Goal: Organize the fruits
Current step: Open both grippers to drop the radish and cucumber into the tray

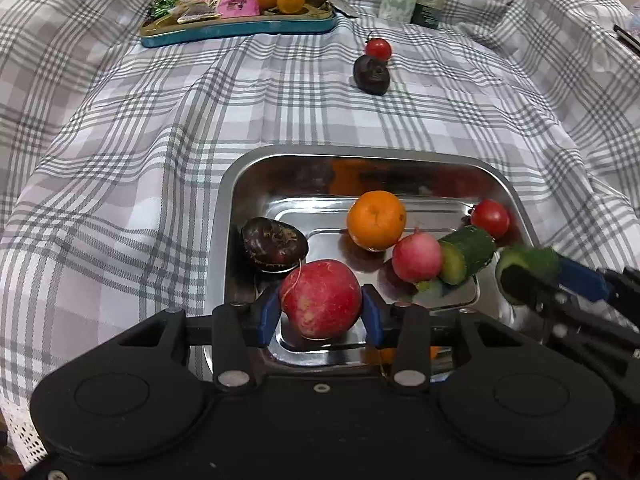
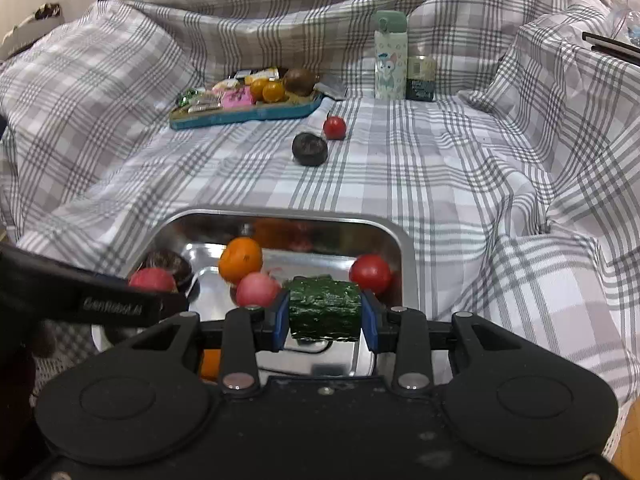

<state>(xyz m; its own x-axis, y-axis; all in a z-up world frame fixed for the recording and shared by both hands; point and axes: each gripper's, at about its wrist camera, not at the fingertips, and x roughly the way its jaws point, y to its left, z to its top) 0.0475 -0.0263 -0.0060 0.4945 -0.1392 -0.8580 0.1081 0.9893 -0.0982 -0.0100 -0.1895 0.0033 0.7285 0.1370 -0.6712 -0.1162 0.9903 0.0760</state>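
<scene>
A steel tray (image 1: 224, 216) (image 2: 404, 248) holds an orange (image 1: 376, 220) (image 2: 241, 260), a small pink radish (image 1: 417, 257) (image 2: 256, 289), a cherry tomato (image 1: 490, 218) (image 2: 370, 273), a cucumber piece (image 1: 466, 254) and a dark wrinkled fruit (image 1: 274, 243). My left gripper (image 1: 320, 312) is shut on a large red radish (image 1: 320, 298) over the tray's near side. My right gripper (image 2: 325, 316) is shut on a second cucumber piece (image 2: 325, 307) (image 1: 524, 270) above the tray's right side.
On the checked cloth beyond the tray lie a cherry tomato (image 1: 378, 49) (image 2: 334, 127) and a dark fruit (image 1: 371, 74) (image 2: 309, 149). A teal tray (image 1: 240, 28) (image 2: 244, 114) of snacks and oranges stands at the back left. A carton (image 2: 391, 56) and jar (image 2: 421, 78) stand behind.
</scene>
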